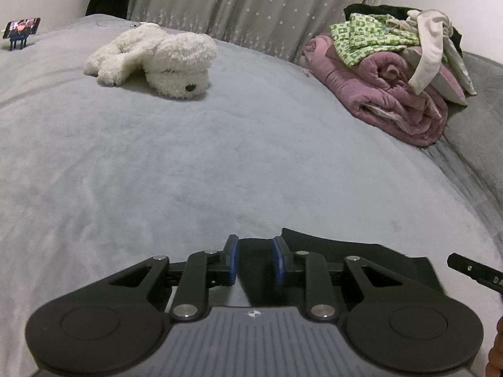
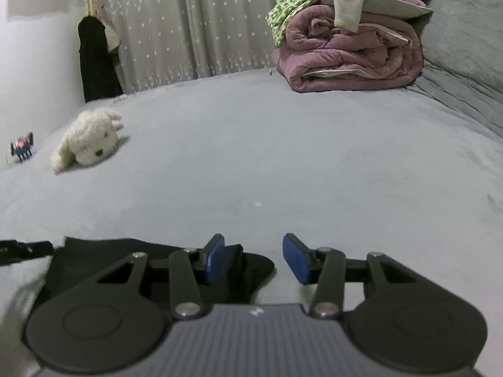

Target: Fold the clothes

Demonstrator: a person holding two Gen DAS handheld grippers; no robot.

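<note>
A black garment [image 1: 345,257] lies on the grey bed [image 1: 220,163] close in front of me. My left gripper [image 1: 256,259] stands at its left end, and the blue pads sit narrowly apart with dark cloth filling the gap, so it looks shut on a bunched fold. In the right wrist view the same garment [image 2: 103,257] spreads leftward and under the left finger. My right gripper [image 2: 254,257] is open. Bare bed shows between its pads [image 2: 295,259], and only the garment's right tip reaches in. Each view shows a black edge of the other gripper at its border.
A white plush dog [image 1: 163,59] lies far left on the bed. A rolled pink quilt [image 1: 396,94] topped with green-patterned and white clothes [image 1: 364,36] sits far right. A phone on a small stand [image 1: 20,31] is at the far left edge. A starred curtain [image 2: 188,25] hangs behind.
</note>
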